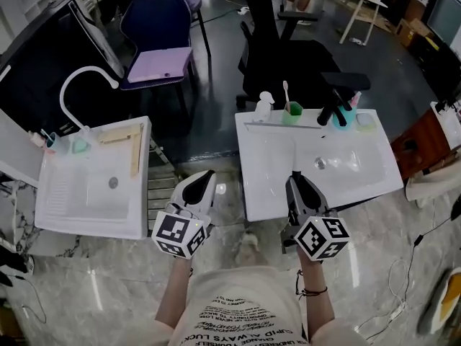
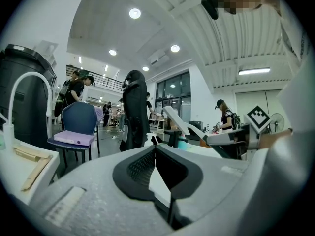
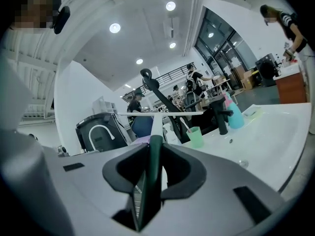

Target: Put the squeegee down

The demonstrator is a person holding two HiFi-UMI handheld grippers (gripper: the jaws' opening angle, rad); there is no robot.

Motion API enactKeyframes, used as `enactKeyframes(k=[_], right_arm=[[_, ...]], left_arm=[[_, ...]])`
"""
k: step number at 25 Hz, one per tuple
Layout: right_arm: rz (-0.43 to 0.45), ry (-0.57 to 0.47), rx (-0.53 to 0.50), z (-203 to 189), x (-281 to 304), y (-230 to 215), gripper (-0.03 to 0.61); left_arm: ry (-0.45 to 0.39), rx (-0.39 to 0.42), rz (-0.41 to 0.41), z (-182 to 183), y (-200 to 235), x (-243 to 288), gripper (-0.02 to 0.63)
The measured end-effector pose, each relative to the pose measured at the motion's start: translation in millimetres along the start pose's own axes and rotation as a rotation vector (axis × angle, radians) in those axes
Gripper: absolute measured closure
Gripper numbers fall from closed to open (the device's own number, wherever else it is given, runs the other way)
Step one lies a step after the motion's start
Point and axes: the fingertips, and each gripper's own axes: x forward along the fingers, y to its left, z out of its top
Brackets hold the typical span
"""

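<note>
Holding the squeegee (image 3: 155, 154) by its green handle, the right gripper (image 1: 297, 179) is clamped on it at the near edge of the white sink (image 1: 378, 166), with the blade toward 12 o'clock. Nothing has been set down yet, so 1 step appears to remain: lowering and letting go. At 9 o'clock, the left gripper (image 1: 207, 176) is closed and empty.

White sink top (image 1: 266, 182) — green cup (image 1: 292, 111), black faucet (image 1: 330, 114), teal bottle (image 1: 344, 119).

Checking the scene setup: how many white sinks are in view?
2. The left sink stands at the head view's left; the right sink at its right. Others may be cut off.
</note>
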Motion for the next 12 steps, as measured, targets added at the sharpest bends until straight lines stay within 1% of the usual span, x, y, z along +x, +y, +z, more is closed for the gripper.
enactKeyframes(k=[6,12], right_arm=[[0.029,0.055,0.011,-5.7,32.0,-19.1,0.483],[0.067,0.117,0.009,-16.1,55.7,-27.5,0.483]], left_arm=[[0.013,-0.026,0.054,-8.3,14.0,23.6,0.591],[0.033,-0.055,0.098,-19.5,25.1,41.7,0.591]])
